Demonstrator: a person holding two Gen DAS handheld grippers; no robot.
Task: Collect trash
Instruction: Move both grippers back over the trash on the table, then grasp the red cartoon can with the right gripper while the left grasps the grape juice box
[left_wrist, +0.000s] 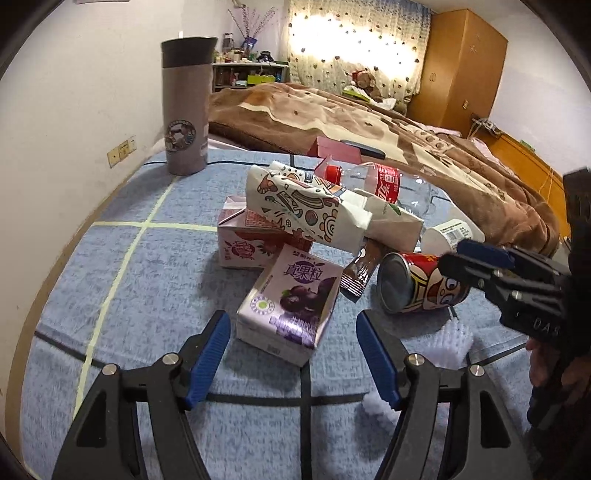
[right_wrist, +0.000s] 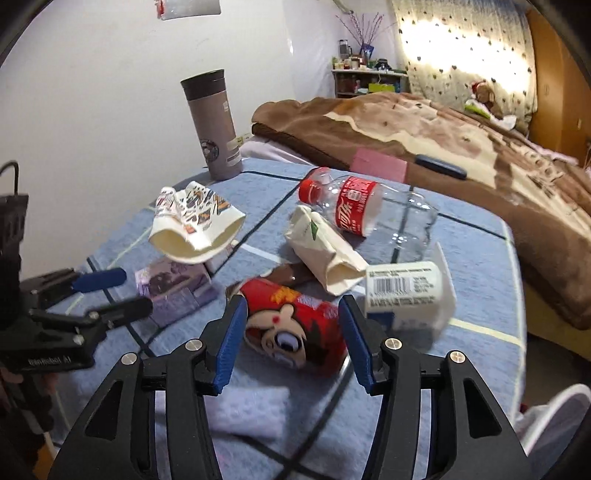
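Surface: worktop (left_wrist: 110, 266) under a blue cloth marked with pale and dark tape lines.
Purple carton: grape-print drink carton (left_wrist: 291, 299), lying flat near the front edge, directly ahead of the left hand-held gripper.
Red can: cartoon-face can (right_wrist: 295, 332), on its side, lying between the right hand-held gripper's blue fingers; contact cannot be told.
Patterned cup: crushed paper cup (left_wrist: 295, 206) with doodle print, resting on a pink strawberry carton (left_wrist: 243, 243).
Bottle: clear plastic bottle (right_wrist: 369, 210), red cap and red label, lying behind the pile.
White cup: plain crumpled paper cup (right_wrist: 325, 254), beside the bottle.
Barcode tub: white container (right_wrist: 406, 295), just right of the can.
Tumbler: grey flask (left_wrist: 186, 107), upright, at the far left.
Left hand-held gripper (left_wrist: 291, 354): spread, empty.
Right hand-held gripper (right_wrist: 291, 339): spread, straddling the can.
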